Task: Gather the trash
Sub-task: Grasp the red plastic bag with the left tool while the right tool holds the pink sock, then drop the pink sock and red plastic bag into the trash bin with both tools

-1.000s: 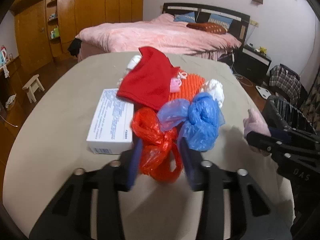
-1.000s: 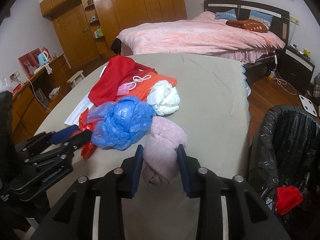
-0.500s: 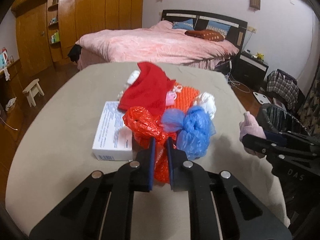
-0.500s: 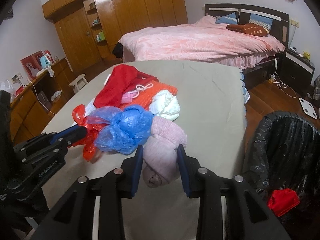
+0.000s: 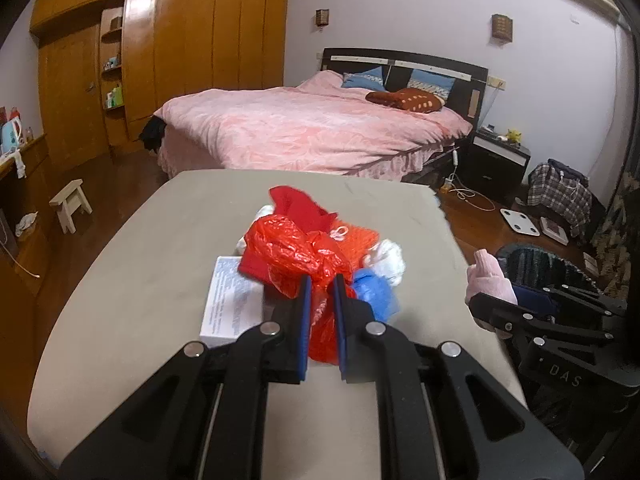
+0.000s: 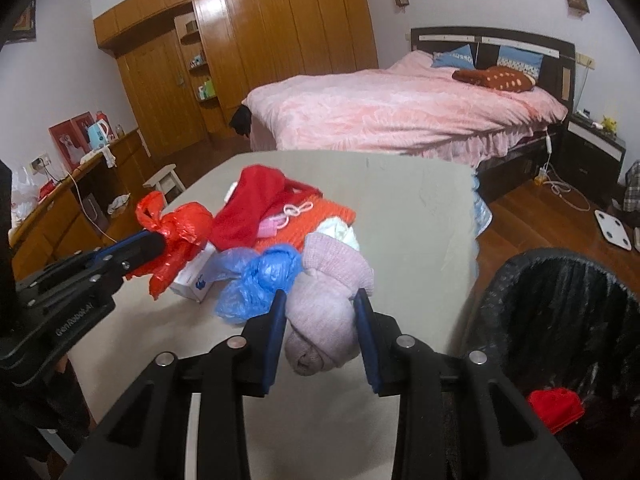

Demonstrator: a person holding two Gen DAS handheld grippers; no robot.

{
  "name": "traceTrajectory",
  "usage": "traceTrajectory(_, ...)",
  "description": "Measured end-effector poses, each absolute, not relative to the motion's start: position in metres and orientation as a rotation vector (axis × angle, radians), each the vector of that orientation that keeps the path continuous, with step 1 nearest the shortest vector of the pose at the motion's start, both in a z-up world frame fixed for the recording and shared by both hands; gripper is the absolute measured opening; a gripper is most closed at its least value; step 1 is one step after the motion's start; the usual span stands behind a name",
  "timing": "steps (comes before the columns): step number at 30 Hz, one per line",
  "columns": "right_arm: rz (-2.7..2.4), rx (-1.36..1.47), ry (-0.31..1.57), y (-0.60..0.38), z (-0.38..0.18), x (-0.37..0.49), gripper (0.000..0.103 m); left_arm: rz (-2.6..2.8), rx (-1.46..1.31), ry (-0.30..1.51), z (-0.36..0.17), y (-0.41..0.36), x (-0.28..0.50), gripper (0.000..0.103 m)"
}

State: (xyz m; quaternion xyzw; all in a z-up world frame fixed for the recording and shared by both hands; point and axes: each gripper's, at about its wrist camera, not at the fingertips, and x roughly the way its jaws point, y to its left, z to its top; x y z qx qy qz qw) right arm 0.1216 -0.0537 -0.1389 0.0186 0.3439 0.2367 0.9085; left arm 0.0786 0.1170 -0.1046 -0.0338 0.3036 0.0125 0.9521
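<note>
My left gripper is shut on a crumpled red plastic bag and holds it above the beige table; it also shows in the right wrist view. My right gripper is shut on a rolled pink knit cloth, lifted near the table's right edge. A blue plastic bag, a white box, a white wad and red and orange cloths lie piled on the table. A black-lined trash bin stands at the right with a red item inside.
A pink bed stands beyond the table. Wooden wardrobes line the far left wall. A small stool sits on the wooden floor at the left. A scale and a plaid bag lie on the floor at the right.
My left gripper shut on the red bag and lifted it off the table. My right gripper kept hold of the pink cloth and rose slightly.
</note>
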Motion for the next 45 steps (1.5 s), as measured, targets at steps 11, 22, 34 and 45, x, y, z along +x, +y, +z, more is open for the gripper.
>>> traceTrajectory(11,0.448,0.064,0.646,-0.084,-0.108,0.108,0.034,-0.041,-0.071,0.588,-0.088,0.088,0.077,0.010)
traceTrajectory(22,0.357,0.091,0.602,-0.136,-0.089,0.093,0.034,-0.160,-0.056,0.574,-0.079,0.045,0.076,0.010)
traceTrajectory(34,0.177,0.117,0.587,-0.209,-0.089,0.081,0.034,-0.306,-0.036,0.567,-0.077,-0.016,0.083,0.010)
traceTrajectory(45,0.046,0.143,0.594,-0.266,-0.097,0.072,0.034,-0.429,0.001,0.568,-0.081,-0.074,0.093,0.010)
